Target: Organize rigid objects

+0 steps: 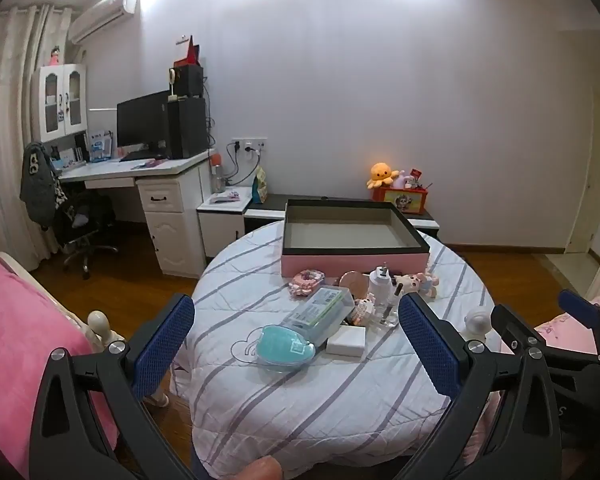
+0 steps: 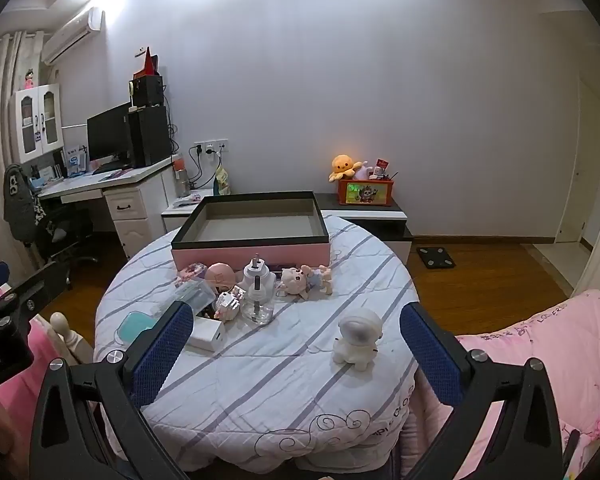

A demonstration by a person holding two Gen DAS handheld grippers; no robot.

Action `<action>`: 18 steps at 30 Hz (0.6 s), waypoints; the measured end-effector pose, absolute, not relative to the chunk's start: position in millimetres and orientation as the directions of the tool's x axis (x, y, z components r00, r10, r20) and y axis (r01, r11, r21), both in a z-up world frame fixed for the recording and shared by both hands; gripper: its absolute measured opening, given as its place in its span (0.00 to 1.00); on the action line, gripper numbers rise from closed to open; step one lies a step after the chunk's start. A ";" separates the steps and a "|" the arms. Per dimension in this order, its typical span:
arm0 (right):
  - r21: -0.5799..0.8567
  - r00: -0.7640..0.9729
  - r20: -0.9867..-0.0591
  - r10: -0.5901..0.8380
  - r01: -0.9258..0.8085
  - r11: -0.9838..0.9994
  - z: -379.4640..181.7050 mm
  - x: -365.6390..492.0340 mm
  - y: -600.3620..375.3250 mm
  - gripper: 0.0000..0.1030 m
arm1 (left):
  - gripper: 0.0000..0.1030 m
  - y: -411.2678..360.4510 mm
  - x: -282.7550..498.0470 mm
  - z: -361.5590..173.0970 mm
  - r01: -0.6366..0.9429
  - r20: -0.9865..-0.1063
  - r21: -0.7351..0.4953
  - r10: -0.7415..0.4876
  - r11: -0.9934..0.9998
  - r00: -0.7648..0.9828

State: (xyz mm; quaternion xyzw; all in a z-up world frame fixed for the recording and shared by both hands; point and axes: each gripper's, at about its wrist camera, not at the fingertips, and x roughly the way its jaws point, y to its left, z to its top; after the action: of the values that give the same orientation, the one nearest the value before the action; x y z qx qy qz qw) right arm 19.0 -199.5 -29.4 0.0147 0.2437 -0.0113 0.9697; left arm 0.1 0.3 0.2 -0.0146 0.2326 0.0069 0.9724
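An empty pink box with a black rim (image 1: 356, 259) (image 2: 252, 254) stands at the far side of a round table with a striped cloth (image 1: 300, 392) (image 2: 284, 376). In front of it lie a teal case (image 1: 285, 347), a clear plastic box (image 1: 320, 314), a white block (image 1: 346, 340) (image 2: 206, 336), a clear bottle with a white plug top (image 1: 382, 288) (image 2: 258, 292), a plush pig (image 2: 306, 280) and a white astronaut figure (image 2: 356, 338) (image 1: 477, 322). My left gripper (image 1: 296, 352) is open over the near table. My right gripper (image 2: 296, 356) is open, the astronaut between its fingers' lines.
Pink bedding (image 1: 16, 328) (image 2: 540, 360) flanks the table on both sides. A desk with a monitor (image 1: 144, 124) and an office chair (image 1: 80, 220) stand at the left. A low cabinet with a toy box (image 2: 366, 192) stands behind the table. A scale (image 2: 435, 257) lies on the wooden floor.
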 end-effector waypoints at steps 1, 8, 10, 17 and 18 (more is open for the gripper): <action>0.021 0.880 -0.474 -0.016 0.030 0.999 -29.3 18.9 -199.3 1.00 | 1.00 0.7 0.6 0.2 -0.021 -0.451 -0.023 0.008 1.000 0.893; 0.021 0.883 -0.468 -0.021 0.035 0.999 -28.6 17.9 -199.1 1.00 | 1.00 0.2 -6.8 3.5 -0.014 -0.431 -0.016 0.006 1.000 0.902; 0.023 0.884 -0.467 -0.022 0.037 0.999 -30.2 18.7 -198.4 1.00 | 1.00 -2.3 -3.2 1.3 -0.014 -0.436 -0.019 0.004 1.000 0.900; 0.023 0.889 -0.458 -0.024 0.039 0.999 -25.8 15.1 -198.1 1.00 | 1.00 -0.4 -5.3 3.8 -0.005 -0.436 -0.032 -0.009 0.999 0.900; 0.024 0.888 -0.459 -0.025 0.040 0.999 -25.8 15.6 -198.7 1.00 | 1.00 -0.5 -5.9 4.3 -0.003 -0.436 -0.032 -0.011 0.999 0.900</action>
State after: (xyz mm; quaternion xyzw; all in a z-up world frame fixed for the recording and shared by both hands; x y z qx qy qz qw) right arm 15.6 -198.7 -25.8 0.0167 0.2358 -0.0167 0.9715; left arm -5.9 -0.5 4.3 -0.0158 0.2237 -0.0020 0.9745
